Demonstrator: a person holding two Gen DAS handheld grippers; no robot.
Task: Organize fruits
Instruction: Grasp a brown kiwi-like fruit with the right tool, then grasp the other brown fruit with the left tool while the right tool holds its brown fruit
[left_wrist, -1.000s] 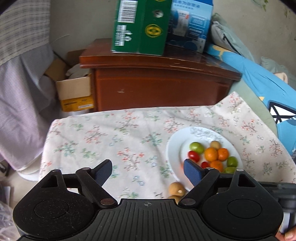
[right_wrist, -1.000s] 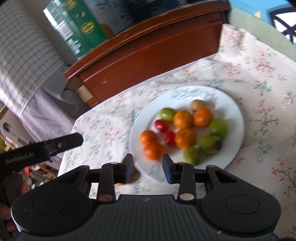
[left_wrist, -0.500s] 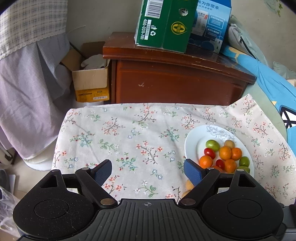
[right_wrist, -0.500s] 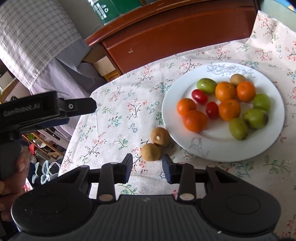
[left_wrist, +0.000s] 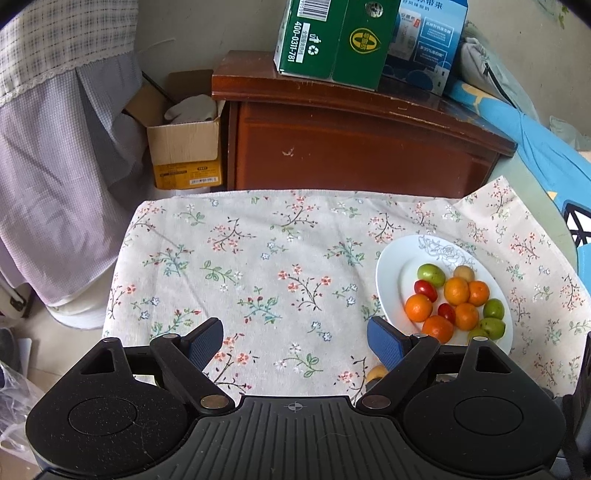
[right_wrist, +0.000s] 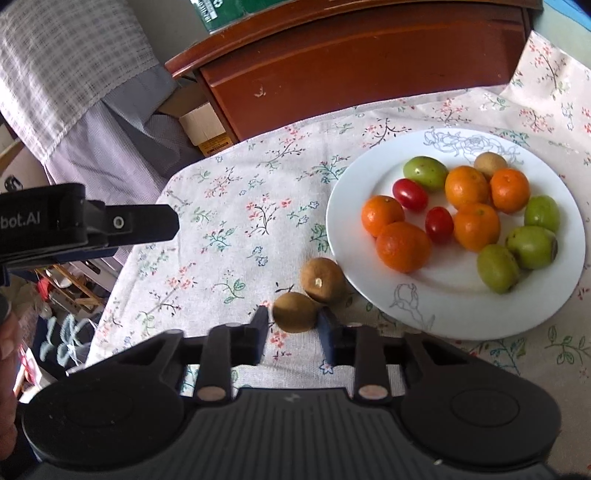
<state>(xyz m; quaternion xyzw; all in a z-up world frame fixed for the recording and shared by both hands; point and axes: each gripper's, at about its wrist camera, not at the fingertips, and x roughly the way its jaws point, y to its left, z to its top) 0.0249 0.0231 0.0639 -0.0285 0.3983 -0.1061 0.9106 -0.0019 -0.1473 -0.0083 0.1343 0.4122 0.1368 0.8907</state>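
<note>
A white plate (right_wrist: 461, 328) on the flowered cloth holds several oranges (right_wrist: 402, 245), green fruits (right_wrist: 496, 267), two cherry tomatoes (right_wrist: 439, 224) and one brown fruit (right_wrist: 489, 164). Two more brown fruits lie on the cloth by the plate's left rim. My right gripper (right_wrist: 293, 326) is closing its jaws on the nearer brown fruit (right_wrist: 295, 312), with a pad at each side. The other brown fruit (right_wrist: 323, 280) touches it behind. My left gripper (left_wrist: 295, 332) hovers open over bare cloth, left of the plate (left_wrist: 384, 273). One of its fingers (right_wrist: 147, 225) shows at the left of the right wrist view.
A dark wooden cabinet (left_wrist: 351, 147) stands behind the table, with a green carton (left_wrist: 332, 37) and a blue box (left_wrist: 424, 40) on top. An open cardboard box (left_wrist: 184, 147) sits on the floor to its left. Checked fabric (left_wrist: 55, 147) hangs at the left, blue bedding (left_wrist: 535, 147) at the right.
My right gripper has dropped towards the two brown fruits and narrowed its jaws around the nearer one. The left wrist view has drawn back, so the plate sits farther right.
</note>
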